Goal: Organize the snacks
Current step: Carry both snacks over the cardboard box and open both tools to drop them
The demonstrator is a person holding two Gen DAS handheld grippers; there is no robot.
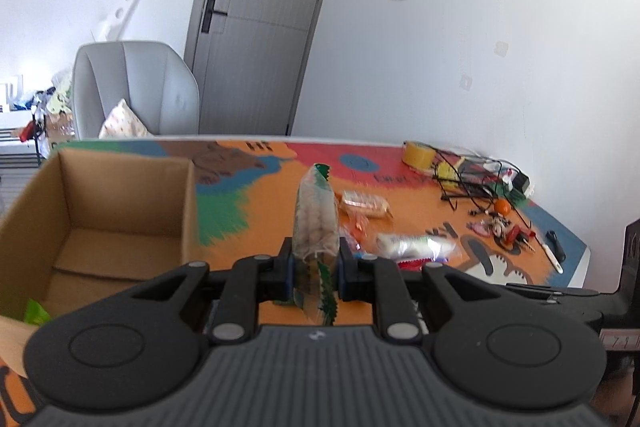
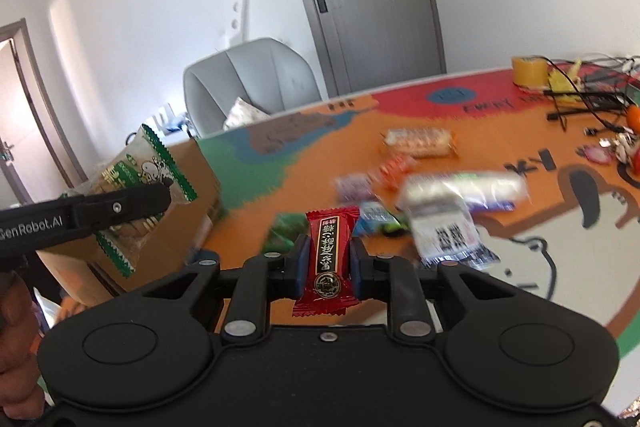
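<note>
The task is only begun — the left gripper (image 1: 314, 267) pinches a green-edged snack bag (image 1: 315, 215) and the right gripper (image 2: 329, 259) a red candy (image 2: 328, 259), both above the table (image 1: 256, 203) near the almost empty cardboard box (image 1: 120, 183) — while several snacks (image 2: 420, 143) lie unsorted.

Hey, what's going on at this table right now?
A person is sorting snacks with two handheld grippers. The left gripper is shut on a green-edged clear packet, beside an open cardboard box. The right gripper is shut on a red candy. More snacks lie loose on the colourful table.
</note>
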